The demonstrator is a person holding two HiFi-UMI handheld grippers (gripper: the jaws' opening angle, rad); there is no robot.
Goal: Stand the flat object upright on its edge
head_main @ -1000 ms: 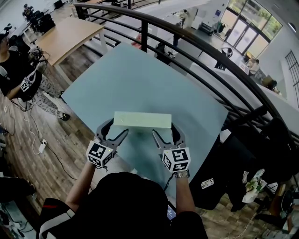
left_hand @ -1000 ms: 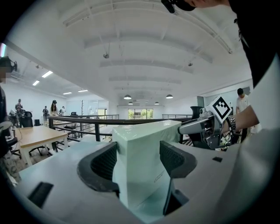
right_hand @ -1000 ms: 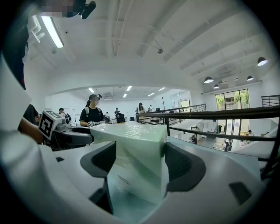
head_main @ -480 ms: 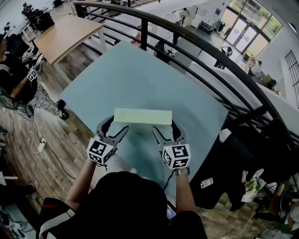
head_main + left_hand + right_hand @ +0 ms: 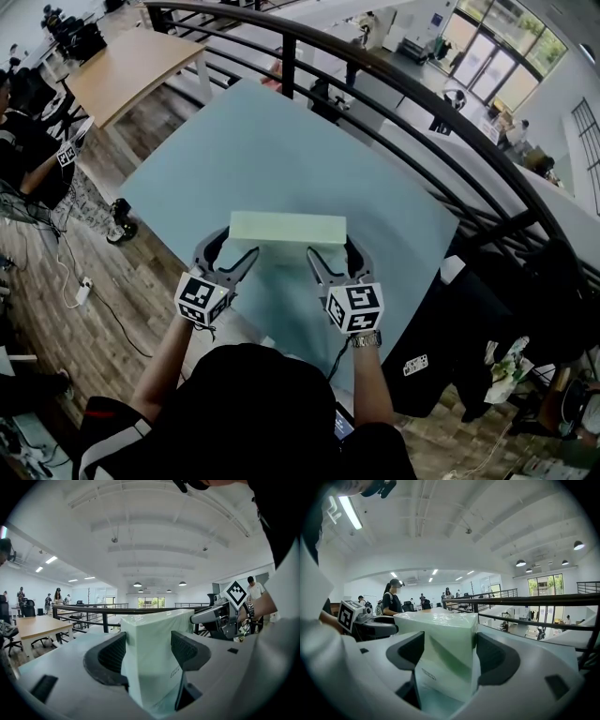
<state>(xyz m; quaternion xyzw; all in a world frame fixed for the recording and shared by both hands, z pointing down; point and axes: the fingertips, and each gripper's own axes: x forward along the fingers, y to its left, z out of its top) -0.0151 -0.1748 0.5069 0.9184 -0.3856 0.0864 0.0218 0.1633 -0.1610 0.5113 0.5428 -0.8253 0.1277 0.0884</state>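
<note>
at the left, the left gripper [image 5: 232, 251] has its two dark ribbed jaws pressed on the broad faces of the pale green flat rectangular box [image 5: 287, 228], near its left end; its own view shows the box filling the gap and rising above the pads. the box sits toward the near side of the light blue-grey tabletop [image 5: 281, 150], turned so that a narrow long face points up and the broad faces are vertical. it looks already raised onto its long edge, though i cannot tell whether the bottom edge bears fully on the table or hangs just above it. at the right, the right gripper [image 5: 335, 255] grips the other end in the same way, jaws closed against both broad faces.

the step in hand appears to be the last one: settling the box on its edge. the next move likely calls for seating the edge flat, then easing both pairs of jaws apart evenly and drawing back straight, since a thin box standing like this could tip from any sideways nudge.
</note>
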